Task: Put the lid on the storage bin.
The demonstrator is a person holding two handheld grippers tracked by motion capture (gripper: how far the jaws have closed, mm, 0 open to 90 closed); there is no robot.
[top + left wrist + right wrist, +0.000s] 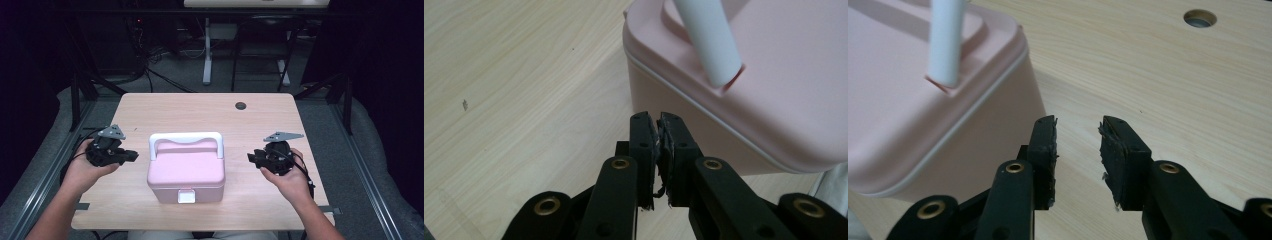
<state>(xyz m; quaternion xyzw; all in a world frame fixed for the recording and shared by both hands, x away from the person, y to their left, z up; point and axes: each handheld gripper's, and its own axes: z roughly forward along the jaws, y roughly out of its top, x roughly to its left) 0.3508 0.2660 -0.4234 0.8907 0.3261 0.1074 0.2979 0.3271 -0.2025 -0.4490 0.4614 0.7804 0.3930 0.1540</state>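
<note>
Two grippers flank our pink plastic lidded box with white handle at frame centre: left gripper nearly clenched, empty; right gripper released. We should approach both sides level.

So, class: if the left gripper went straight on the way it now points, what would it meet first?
Most likely the left side wall of the pink box. The left gripper, empty with its jaws almost together, aims at that wall just below the lid, with nothing visible between them.
</note>
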